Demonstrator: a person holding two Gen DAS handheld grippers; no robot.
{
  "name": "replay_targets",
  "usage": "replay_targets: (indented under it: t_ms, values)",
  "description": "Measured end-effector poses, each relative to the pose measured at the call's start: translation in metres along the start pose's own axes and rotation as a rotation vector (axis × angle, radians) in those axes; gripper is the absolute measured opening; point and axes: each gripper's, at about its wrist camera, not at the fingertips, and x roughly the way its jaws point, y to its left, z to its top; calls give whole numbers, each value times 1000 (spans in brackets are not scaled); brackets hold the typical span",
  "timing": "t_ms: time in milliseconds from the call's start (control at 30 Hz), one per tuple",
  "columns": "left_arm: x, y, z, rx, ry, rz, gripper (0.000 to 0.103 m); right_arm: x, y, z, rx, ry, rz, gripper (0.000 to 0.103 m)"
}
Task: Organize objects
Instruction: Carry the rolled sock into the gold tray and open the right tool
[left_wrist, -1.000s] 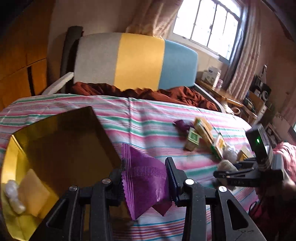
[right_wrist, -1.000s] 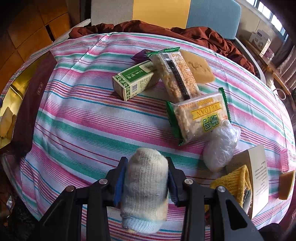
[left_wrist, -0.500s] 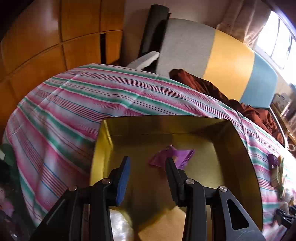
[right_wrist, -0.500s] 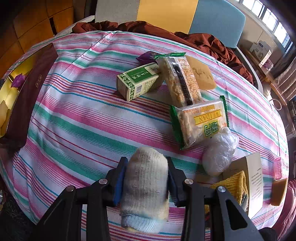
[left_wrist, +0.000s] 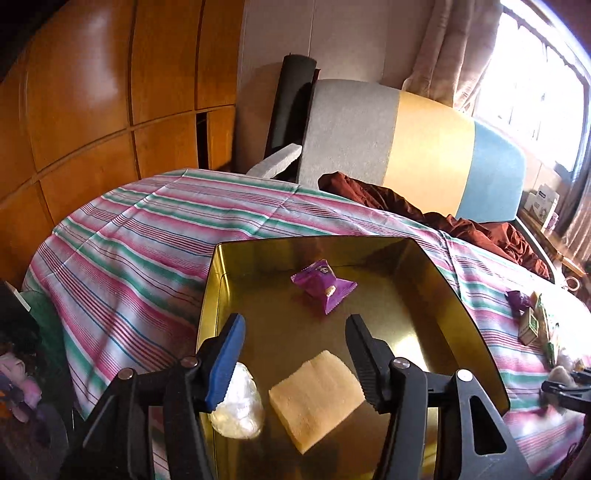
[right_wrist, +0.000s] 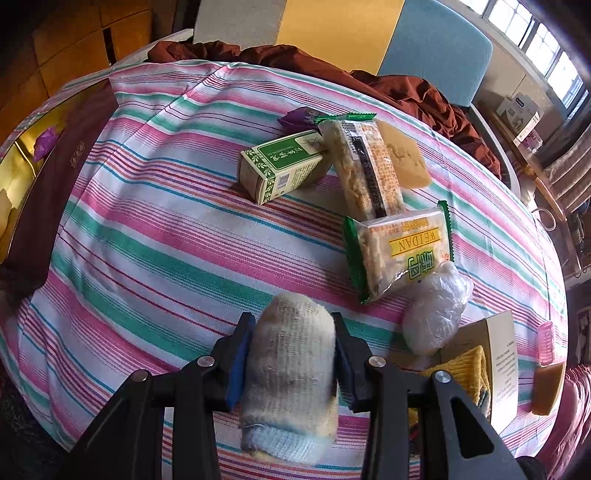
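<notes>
My left gripper (left_wrist: 293, 345) is open and empty above a gold box (left_wrist: 461, 306) on the striped bed. In the box lie a purple snack packet (left_wrist: 323, 290), a yellow sponge (left_wrist: 317, 395) and a clear wrapped lump (left_wrist: 238, 404). My right gripper (right_wrist: 291, 350) is shut on a rolled white sock (right_wrist: 290, 384), held above the striped cloth (right_wrist: 147, 258). Ahead of it lie a green carton (right_wrist: 282, 166), two cracker packs (right_wrist: 364, 170) (right_wrist: 400, 251), a tan sponge (right_wrist: 404, 158), a purple packet (right_wrist: 299, 118) and a clear bag (right_wrist: 436, 306).
The gold box shows at the far left of the right wrist view (right_wrist: 18, 158), with a dark maroon lid (right_wrist: 62, 173) beside it. A card box with yellow cloth (right_wrist: 480, 369), a pink roller (right_wrist: 546, 341) and a brown block (right_wrist: 546, 387) lie right. A striped headboard (left_wrist: 406, 136) and wooden wardrobe (left_wrist: 92, 92) stand behind.
My left gripper carried the purple packet over the gold box, opened and let it drop inside; its jaws now stand wider. My right gripper keeps hold of the sock and has lifted slightly.
</notes>
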Motion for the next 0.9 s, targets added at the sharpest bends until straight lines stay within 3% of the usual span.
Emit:
replay_targets:
  t_ms: [200, 267, 567, 900]
  values:
    - [-28, -4, -16, 27, -32, 7, 70, -22, 14, 10, 41, -86, 43, 40]
    - [-33, -3, -19, 29, -34, 4, 80, -33, 25, 19, 55, -129, 90, 40]
    - [-48, 7, -29, 11, -49, 36, 102, -93, 117, 62, -15, -294, 295, 40]
    - [-57, 22, -24, -23, -71, 121, 103, -84, 214, 85, -76, -266, 382, 42]
